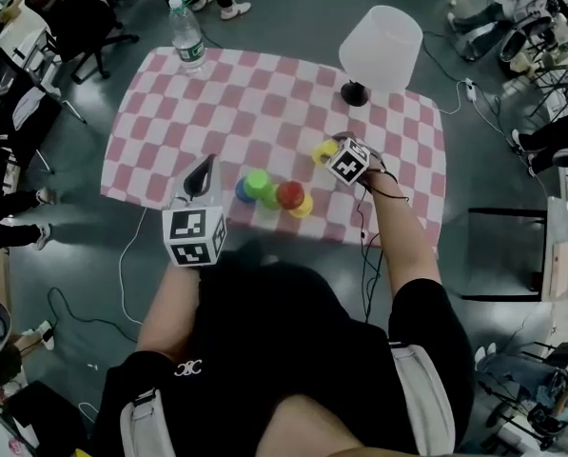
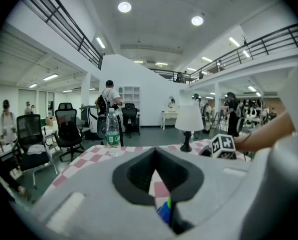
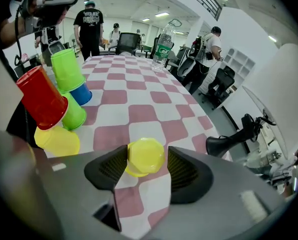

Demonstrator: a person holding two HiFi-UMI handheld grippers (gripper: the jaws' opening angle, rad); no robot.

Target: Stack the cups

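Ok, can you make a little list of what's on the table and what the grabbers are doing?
Table: pink checked cloth
Cup bunch: red, green, blue, yellow, close together
Also there: water bottle, lamp
Right gripper: fingers apart, lone yellow cup between them
Left gripper: fingers together, holding nothing

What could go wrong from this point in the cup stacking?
1. The loose yellow cup sits between the right fingers, which do not clearly press it. An uneven close may pop the light cup out.
2. The red cup sits tilted among the grouped cups. Adding another could topple it.
3. The lamp stands near the loose cup, so a wide swing might clip it.
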